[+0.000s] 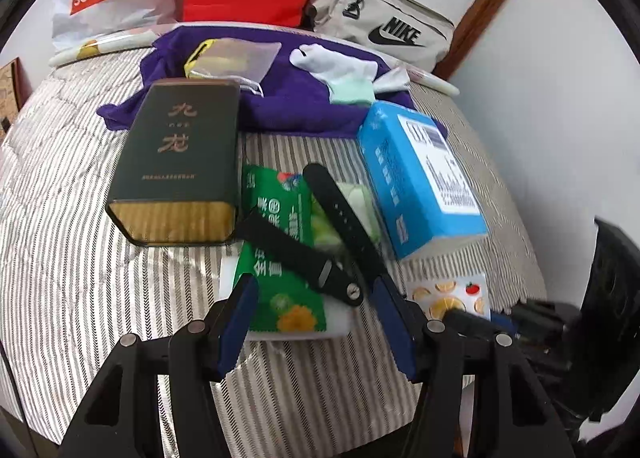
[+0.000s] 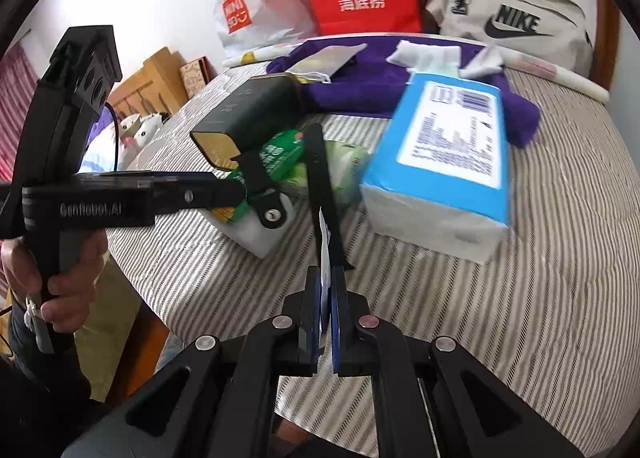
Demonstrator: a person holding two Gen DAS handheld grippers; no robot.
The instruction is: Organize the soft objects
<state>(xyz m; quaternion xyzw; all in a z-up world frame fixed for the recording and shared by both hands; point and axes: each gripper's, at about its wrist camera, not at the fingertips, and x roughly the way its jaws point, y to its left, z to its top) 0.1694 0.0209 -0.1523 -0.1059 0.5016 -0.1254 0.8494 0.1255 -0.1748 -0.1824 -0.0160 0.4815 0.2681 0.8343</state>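
Sticker sheet, fruit-printed, lay flat-faced in the left view, beside the tissue pack; the right view showed it edge-on only, clamped between the right gripper's closed jaws above the striped bed. Left gripper stood with jaws apart, pressing on nothing, over the green packet and black strap. Only the right view showed a hand on the left gripper's handle and the bed's near-left edge. Dark tin, purple cloth and white sock crowded the far side; bare bedding was open at right.
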